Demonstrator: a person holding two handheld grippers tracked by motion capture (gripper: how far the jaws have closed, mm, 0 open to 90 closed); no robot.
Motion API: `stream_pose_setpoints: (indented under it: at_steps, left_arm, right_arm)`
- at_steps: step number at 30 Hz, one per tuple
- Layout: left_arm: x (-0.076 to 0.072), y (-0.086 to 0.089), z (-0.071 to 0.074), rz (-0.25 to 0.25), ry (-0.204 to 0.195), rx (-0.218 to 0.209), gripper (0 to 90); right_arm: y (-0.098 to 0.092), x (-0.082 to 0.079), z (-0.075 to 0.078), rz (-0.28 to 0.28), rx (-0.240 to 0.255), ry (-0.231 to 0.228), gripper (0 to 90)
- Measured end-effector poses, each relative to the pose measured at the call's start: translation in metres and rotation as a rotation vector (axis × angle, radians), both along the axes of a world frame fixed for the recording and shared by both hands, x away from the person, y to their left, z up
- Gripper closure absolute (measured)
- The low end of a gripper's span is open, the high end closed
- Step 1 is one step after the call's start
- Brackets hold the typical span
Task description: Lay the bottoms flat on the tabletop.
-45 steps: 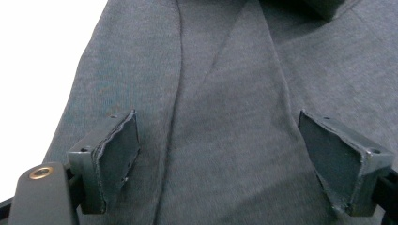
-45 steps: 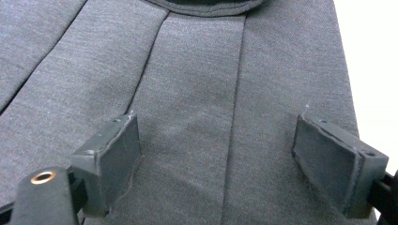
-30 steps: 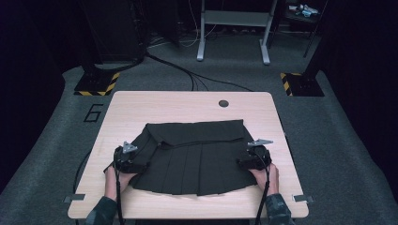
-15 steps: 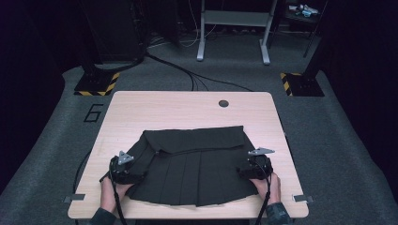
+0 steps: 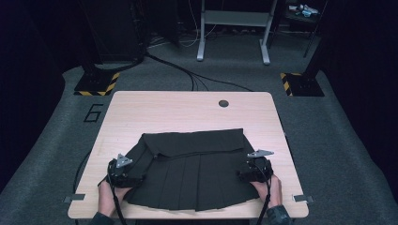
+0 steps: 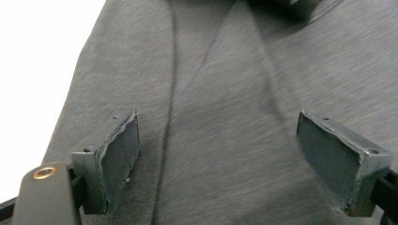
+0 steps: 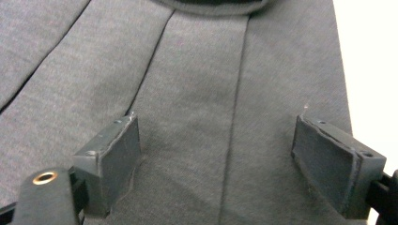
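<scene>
A dark grey pleated skirt (image 5: 192, 173) lies flat on the near half of the light wooden table (image 5: 187, 112), with its top part folded over. My left gripper (image 5: 133, 177) rests at the skirt's left side and my right gripper (image 5: 247, 172) at its right side, each held by a hand coming in from the near edge. In the left gripper view, my left gripper (image 6: 230, 159) stands open over the cloth (image 6: 211, 93). The right gripper (image 7: 220, 154) is likewise open, with flat pleats (image 7: 197, 84) between its pads (image 7: 117, 154).
A round cable hole (image 5: 223, 103) sits in the table's far half. Cables (image 5: 187, 75) run across the grey carpet behind it. Two yellow-and-black striped bases (image 5: 96, 83) (image 5: 300, 83) and a metal desk frame (image 5: 232, 28) stand at the back.
Both hands and grippers have drawn back toward the near edge. The skirt has slid the same way and now lies flatter.
</scene>
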State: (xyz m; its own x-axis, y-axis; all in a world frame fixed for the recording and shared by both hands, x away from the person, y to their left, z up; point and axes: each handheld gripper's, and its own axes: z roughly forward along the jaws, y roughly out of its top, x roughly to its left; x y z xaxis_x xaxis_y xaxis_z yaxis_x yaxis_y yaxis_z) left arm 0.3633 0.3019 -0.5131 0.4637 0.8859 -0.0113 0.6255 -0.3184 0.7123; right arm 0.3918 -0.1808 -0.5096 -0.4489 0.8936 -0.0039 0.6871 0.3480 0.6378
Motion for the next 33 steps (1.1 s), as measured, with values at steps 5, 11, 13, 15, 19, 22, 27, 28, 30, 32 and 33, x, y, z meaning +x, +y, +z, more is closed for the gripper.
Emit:
stream_pose_setpoints:
  at_steps: [5, 11, 13, 15, 19, 22, 27, 28, 30, 32, 33]
  left_arm:
    - [0.006, -0.009, 0.02, -0.035, -0.039, -0.052, 15.3]
    - [0.028, -0.033, 0.029, -0.091, -0.044, -0.031, 16.2]
    - [0.036, -0.04, 0.029, -0.097, -0.041, -0.032, 16.8]
    - [0.043, -0.044, 0.029, -0.112, -0.03, -0.006, 18.6]
    - [0.052, -0.048, 0.028, -0.107, -0.024, 0.013, 26.2]
    - [0.055, -0.046, 0.026, -0.089, -0.017, 0.012, 37.2]
    - [0.055, -0.044, 0.022, -0.099, -0.001, 0.006, 55.8]
    - [0.055, -0.044, 0.021, -0.103, 0.002, 0.013, 60.5]
    - [0.055, -0.044, 0.018, -0.108, 0.014, -0.004, 68.1]
    - [0.056, -0.044, 0.017, -0.116, 0.023, -0.009, 73.6]
    - [0.056, -0.044, 0.016, -0.119, 0.024, -0.01, 75.9]
  right_arm:
    - [0.001, 0.009, 0.023, 0.008, 0.013, -0.051, 17.8]
    - [0.009, 0.037, 0.033, 0.021, 0.029, -0.069, 25.5]
    - [0.013, 0.046, 0.032, 0.015, 0.022, -0.055, 29.0]
    - [0.015, 0.054, 0.029, 0.016, 0.023, -0.042, 32.7]
    - [0.013, 0.064, 0.024, -0.005, 0.033, -0.034, 39.5]
    - [0.011, 0.068, 0.021, -0.021, 0.035, -0.015, 47.1]
    - [0.012, 0.072, 0.016, -0.027, 0.029, -0.002, 58.8]
    - [0.012, 0.072, 0.015, -0.028, 0.025, -0.002, 61.9]
    - [0.012, 0.072, 0.015, -0.034, 0.026, 0.009, 66.9]
    - [0.012, 0.072, 0.013, -0.035, 0.02, 0.005, 73.8]
    - [0.012, 0.072, 0.013, -0.032, 0.012, 0.009, 77.9]
